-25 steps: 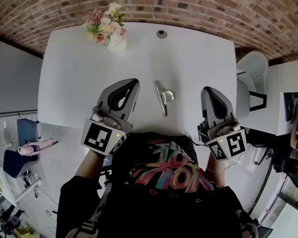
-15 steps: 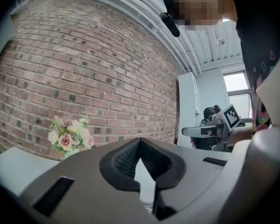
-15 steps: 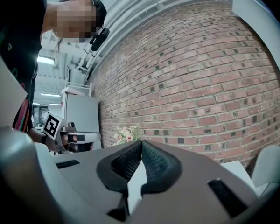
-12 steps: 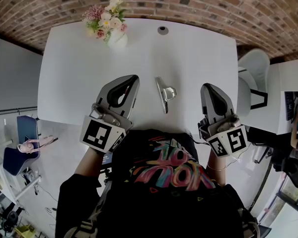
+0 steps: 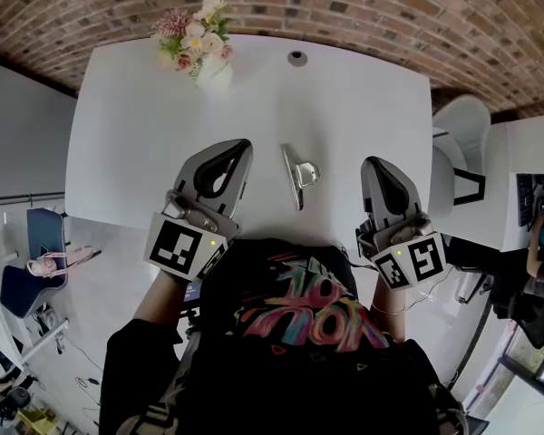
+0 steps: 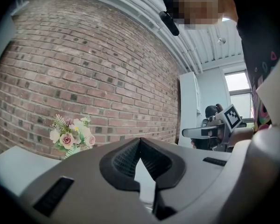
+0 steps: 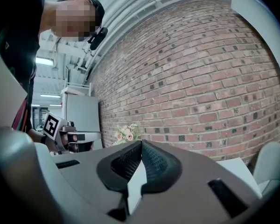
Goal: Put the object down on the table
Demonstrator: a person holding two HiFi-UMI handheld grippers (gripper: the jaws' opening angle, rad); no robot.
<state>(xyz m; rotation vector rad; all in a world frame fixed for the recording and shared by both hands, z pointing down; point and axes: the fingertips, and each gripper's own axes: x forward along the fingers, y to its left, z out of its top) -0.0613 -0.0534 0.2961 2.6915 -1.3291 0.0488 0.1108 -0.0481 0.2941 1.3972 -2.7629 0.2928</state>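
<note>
A metal clip-like object (image 5: pixel 297 174) lies on the white table (image 5: pixel 145 125) near its front edge, between my two grippers and apart from both. My left gripper (image 5: pixel 240 148) hovers to the left of it, with its jaws shut and nothing held. My right gripper (image 5: pixel 374 164) hovers to the right of the object, also shut and empty. In the left gripper view the left gripper's tips (image 6: pixel 140 140) meet in front of the brick wall. In the right gripper view the right gripper's tips (image 7: pixel 141 143) meet too. The object is not seen in either gripper view.
A white vase of flowers (image 5: pixel 201 43) stands at the table's far left. A small round grommet (image 5: pixel 296 58) sits at the far edge. A brick wall (image 5: pixel 344 7) runs behind. A white chair (image 5: pixel 458 143) stands to the right of the table.
Both grippers have stayed almost in place, shut and empty. The view has shifted slightly, and the metal object lies where it was.
</note>
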